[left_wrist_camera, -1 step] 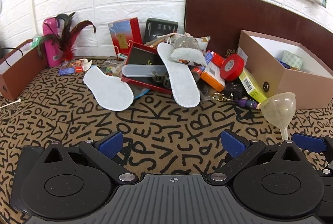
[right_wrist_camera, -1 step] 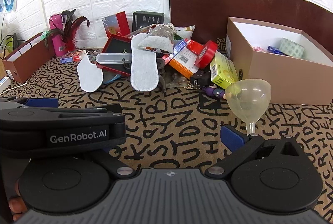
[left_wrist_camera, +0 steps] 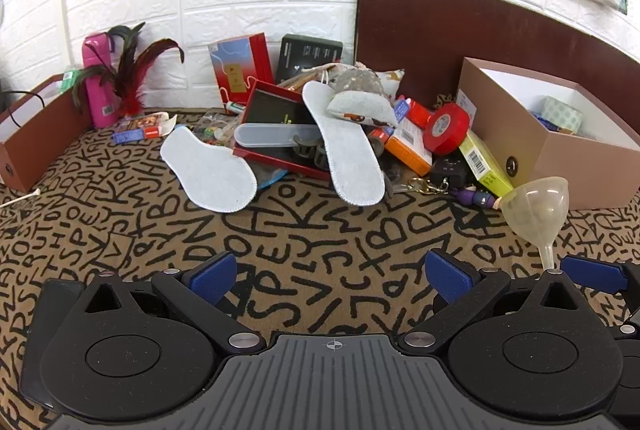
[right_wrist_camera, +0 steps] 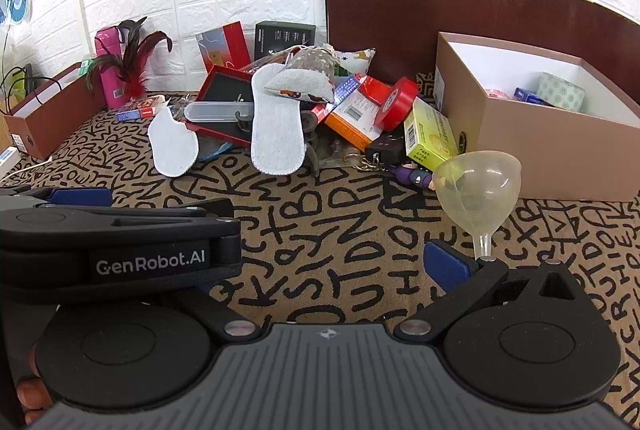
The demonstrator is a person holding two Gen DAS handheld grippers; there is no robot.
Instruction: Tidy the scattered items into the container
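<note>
1. Left gripper (left_wrist_camera: 334, 272): your jaws stand wide apart with nothing between the blue pads (left_wrist_camera: 210, 276); it hangs low over the lettered cloth (left_wrist_camera: 280, 230).
2. Right gripper (right_wrist_camera: 332, 262): only its right pad (right_wrist_camera: 442, 266) shows in its own view, since the left gripper's body covers the other side. Spread as it is, with cloth visible in the gap, it reads as open and empty.
3. Funnel (right_wrist_camera: 478, 182): clear plastic, standing at 1 o'clock from the right gripper, just beyond its right finger. Its long axis runs near upright, spout down toward you, bowl up and away. From the left gripper it lies at 2 o'clock, outside the right pad. Whether the spout touches either tool, you cannot tell.
4. Container (right_wrist_camera: 560, 150): tan box, open top, at 2 o'clock, just behind the funnel; a few items are already inside.
5. Scattered pile: two insoles (left_wrist_camera: 340, 146), red tape roll (left_wrist_camera: 446, 128), yellow carton (left_wrist_camera: 482, 160), at 12 o'clock, well beyond both tools.
6. Judgement: your right hand is nearer the funnel; close across the thin spout, then carry toward 2 o'clock.
</note>
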